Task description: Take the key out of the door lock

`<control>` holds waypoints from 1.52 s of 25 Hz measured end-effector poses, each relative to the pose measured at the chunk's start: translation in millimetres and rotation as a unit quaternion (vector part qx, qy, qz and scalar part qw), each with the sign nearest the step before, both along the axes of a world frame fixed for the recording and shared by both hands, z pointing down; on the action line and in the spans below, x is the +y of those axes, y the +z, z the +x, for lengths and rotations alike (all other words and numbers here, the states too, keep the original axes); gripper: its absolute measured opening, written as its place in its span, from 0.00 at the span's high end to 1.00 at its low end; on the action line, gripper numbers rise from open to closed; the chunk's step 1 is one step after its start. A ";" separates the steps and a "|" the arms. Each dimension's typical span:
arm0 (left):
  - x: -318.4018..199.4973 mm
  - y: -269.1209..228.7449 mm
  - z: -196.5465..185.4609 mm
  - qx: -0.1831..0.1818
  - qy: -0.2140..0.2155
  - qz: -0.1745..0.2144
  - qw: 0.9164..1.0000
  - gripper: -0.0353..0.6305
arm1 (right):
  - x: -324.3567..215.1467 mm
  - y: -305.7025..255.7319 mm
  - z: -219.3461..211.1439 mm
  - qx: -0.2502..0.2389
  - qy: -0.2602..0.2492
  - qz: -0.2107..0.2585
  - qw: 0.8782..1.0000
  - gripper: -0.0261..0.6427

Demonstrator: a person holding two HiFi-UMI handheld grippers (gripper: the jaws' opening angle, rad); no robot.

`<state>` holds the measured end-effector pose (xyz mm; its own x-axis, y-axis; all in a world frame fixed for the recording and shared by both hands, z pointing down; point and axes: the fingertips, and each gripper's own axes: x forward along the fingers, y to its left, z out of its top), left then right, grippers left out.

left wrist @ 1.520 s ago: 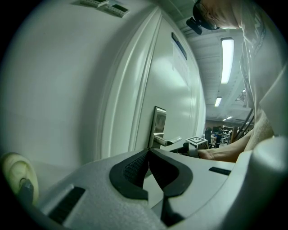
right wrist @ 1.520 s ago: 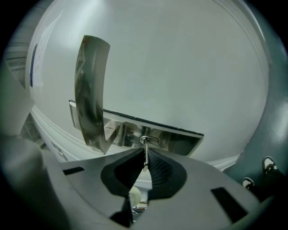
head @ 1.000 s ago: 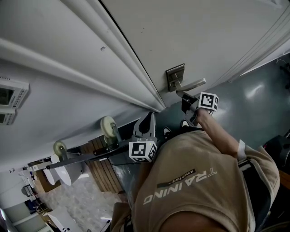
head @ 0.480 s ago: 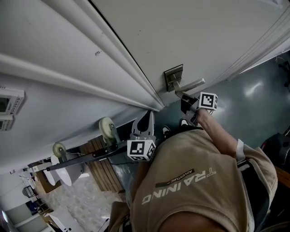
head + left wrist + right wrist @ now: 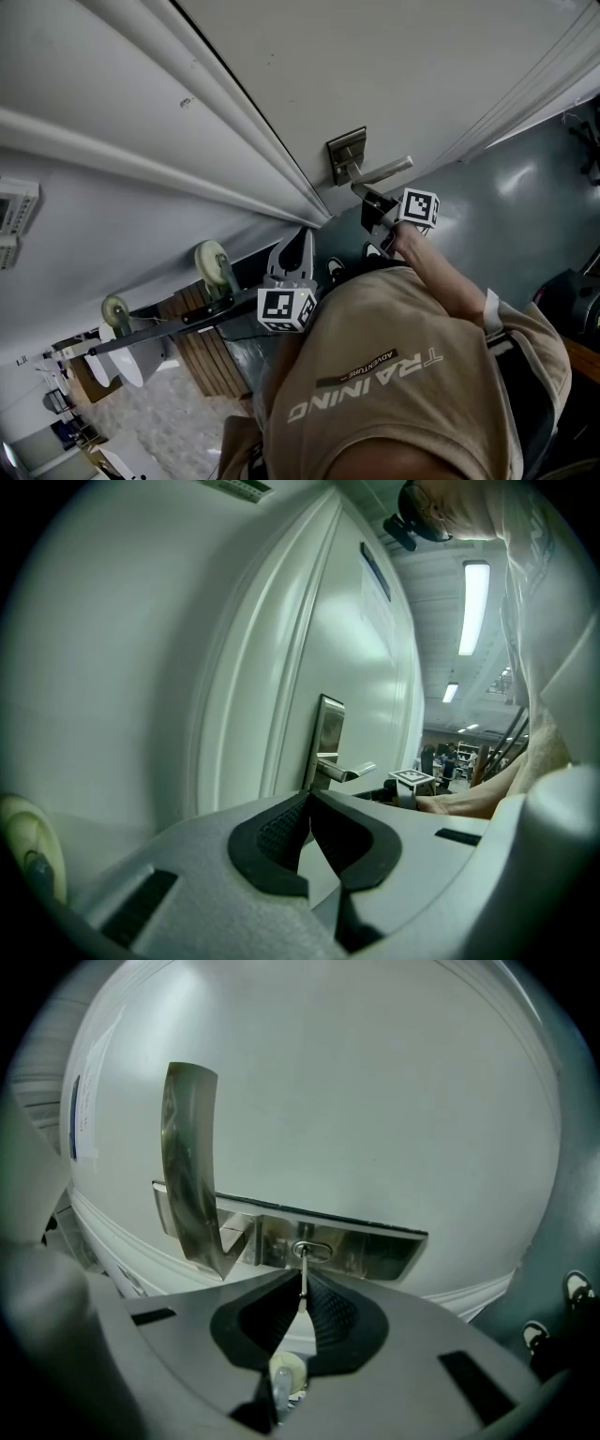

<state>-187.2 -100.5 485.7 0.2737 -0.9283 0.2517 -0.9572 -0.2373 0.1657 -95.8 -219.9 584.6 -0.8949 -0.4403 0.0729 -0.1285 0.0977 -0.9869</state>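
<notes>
A white door (image 5: 394, 66) carries a metal lock plate (image 5: 328, 1246) with a lever handle (image 5: 192, 1185). A thin key (image 5: 302, 1267) sticks out of the keyhole (image 5: 309, 1250) in that plate. My right gripper (image 5: 302, 1277) is shut on the key, its dark pads pressed to both sides of the blade. In the head view the right gripper (image 5: 368, 200) sits just under the lever handle (image 5: 384, 171). My left gripper (image 5: 308, 795) hangs lower and away from the door, shut with nothing in it, and the head view shows the left gripper (image 5: 298, 246) beside the door frame.
The white door frame moulding (image 5: 225, 112) runs diagonally left of the lock. A dark bar with pale wheels (image 5: 211, 262) and a wooden slatted thing (image 5: 202, 347) stand near the left gripper. Green-grey floor (image 5: 525, 187) lies to the right. The person's beige shirt (image 5: 394, 384) fills the foreground.
The head view has drifted a little, so the handle sits slightly further left. The right gripper stays at the lock and the left gripper holds its place.
</notes>
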 end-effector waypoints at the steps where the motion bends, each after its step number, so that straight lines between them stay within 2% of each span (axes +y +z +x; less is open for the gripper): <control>1: -0.6 -0.8 2.3 0.000 0.004 0.001 1.000 0.93 | 0.2 -0.1 0.3 0.001 -0.001 0.002 1.000 0.92; 5: -2.6 -8.1 4.1 -0.005 0.008 0.012 1.000 0.93 | 0.7 -1.1 1.9 0.007 -0.008 0.013 1.000 0.92; 8: -0.3 -9.1 -1.7 -0.004 -0.002 0.013 1.000 0.93 | 12.0 -3.0 7.8 0.001 -0.017 0.027 0.999 0.92; 11: 2.1 -5.3 -7.7 0.003 -0.011 0.009 1.000 0.93 | 28.8 0.2 14.2 0.017 -0.037 0.045 0.998 0.92; 13: 2.3 -3.1 -9.8 0.004 -0.012 0.007 1.000 0.93 | 33.7 2.2 14.3 0.017 -0.036 0.033 0.999 0.92; 15: 2.5 -2.8 -8.5 0.008 -0.007 0.006 1.000 0.93 | 35.8 -3.0 15.1 0.009 -0.033 0.026 0.999 0.92; 18: 3.1 -4.2 -4.9 0.011 0.000 0.011 1.000 0.93 | 36.4 -14.8 20.2 0.017 -0.039 0.059 0.997 0.92; 23: 5.3 -3.9 -0.5 0.015 0.023 0.018 0.999 0.93 | 50.8 -19.1 25.8 0.033 -0.028 0.056 0.997 0.92; 28: 12.8 -0.4 1.8 0.027 0.044 0.023 0.998 0.93 | 67.8 -23.2 27.1 0.043 -0.022 0.074 0.996 0.92; 33: 23.9 3.6 0.3 0.031 0.059 0.032 0.997 0.93 | 83.7 -17.3 31.3 0.077 -0.008 0.081 0.994 0.92; 38: 32.6 7.3 2.5 0.028 0.063 0.025 0.997 0.93 | 93.7 -20.1 37.8 0.111 -0.010 0.110 0.988 0.92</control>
<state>-184.6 -67.9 493.0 0.4010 -0.8967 0.1874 -0.9088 -0.3638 0.2041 -58.0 -126.3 564.5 -0.8761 -0.4502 0.1723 -0.3352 0.3120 -0.8890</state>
